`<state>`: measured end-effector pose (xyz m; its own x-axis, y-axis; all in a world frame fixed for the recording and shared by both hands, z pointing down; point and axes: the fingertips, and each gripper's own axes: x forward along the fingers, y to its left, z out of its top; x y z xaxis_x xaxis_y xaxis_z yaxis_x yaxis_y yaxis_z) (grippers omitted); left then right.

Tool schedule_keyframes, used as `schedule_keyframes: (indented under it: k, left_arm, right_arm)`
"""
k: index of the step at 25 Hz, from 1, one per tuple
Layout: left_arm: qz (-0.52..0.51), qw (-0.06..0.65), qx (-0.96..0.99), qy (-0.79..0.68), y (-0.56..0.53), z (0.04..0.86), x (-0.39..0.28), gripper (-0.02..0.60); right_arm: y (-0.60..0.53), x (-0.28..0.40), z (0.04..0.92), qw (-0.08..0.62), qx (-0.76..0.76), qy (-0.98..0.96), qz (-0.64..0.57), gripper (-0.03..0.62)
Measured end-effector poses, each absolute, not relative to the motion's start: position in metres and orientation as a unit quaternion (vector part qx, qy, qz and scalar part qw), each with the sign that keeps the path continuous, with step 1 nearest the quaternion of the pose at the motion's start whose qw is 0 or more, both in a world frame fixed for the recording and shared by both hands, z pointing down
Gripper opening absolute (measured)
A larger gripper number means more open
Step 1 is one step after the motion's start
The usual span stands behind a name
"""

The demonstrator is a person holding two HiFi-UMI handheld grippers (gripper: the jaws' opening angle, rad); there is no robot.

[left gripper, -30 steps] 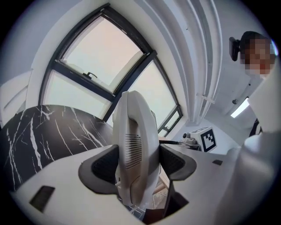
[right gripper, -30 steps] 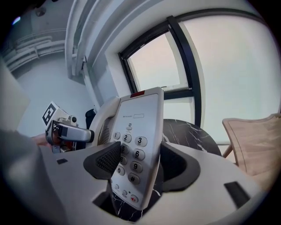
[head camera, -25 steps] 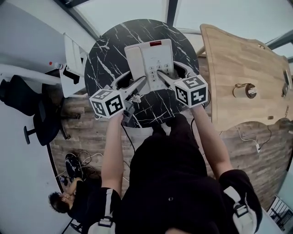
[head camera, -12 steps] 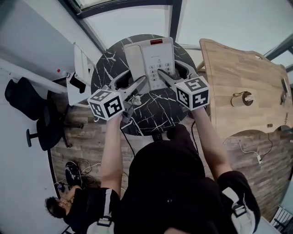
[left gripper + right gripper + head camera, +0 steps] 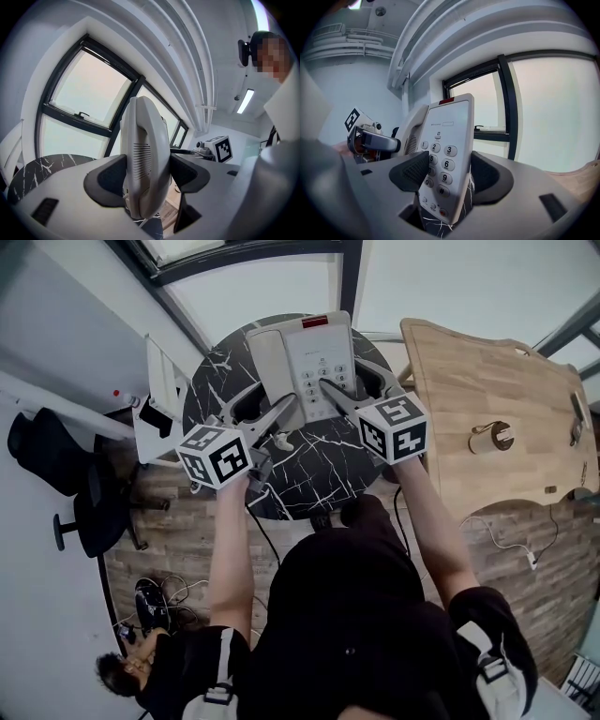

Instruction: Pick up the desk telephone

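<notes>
The white desk telephone (image 5: 307, 357) hangs above the round black marble table (image 5: 314, 470), held between both grippers. My left gripper (image 5: 270, 401) is shut on the handset side. In the left gripper view the handset (image 5: 145, 140) stands upright, pinched between the dark pads (image 5: 108, 180). My right gripper (image 5: 343, 381) is shut on the keypad side. In the right gripper view the keypad face (image 5: 449, 136) tilts between the pads (image 5: 487, 176), and the left gripper's marker cube (image 5: 355, 120) shows behind. A coiled cord (image 5: 280, 439) hangs below the phone.
A wooden desk (image 5: 478, 362) lies to the right with a tape roll (image 5: 491, 436) on it. A white stand (image 5: 157, 395) and a black office chair (image 5: 56, 465) are at the left. Another person (image 5: 131, 673) and cables are on the floor at lower left.
Both grippers have risen together with the telephone, which now sits higher above the table. The grip on either side looks unchanged.
</notes>
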<state>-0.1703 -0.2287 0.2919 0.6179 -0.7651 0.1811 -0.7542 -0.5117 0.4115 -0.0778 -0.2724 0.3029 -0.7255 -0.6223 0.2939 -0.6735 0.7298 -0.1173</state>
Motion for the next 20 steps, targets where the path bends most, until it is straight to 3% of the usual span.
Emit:
schedule_keyframes:
  k: [20]
  left_arm:
    - [-0.003,0.228,0.871,-0.435,-0.225,0.288,-0.158,0.310]
  right_arm:
    - [-0.268,-0.065,0.300,0.115,0.357,-0.921,0.110,0.296]
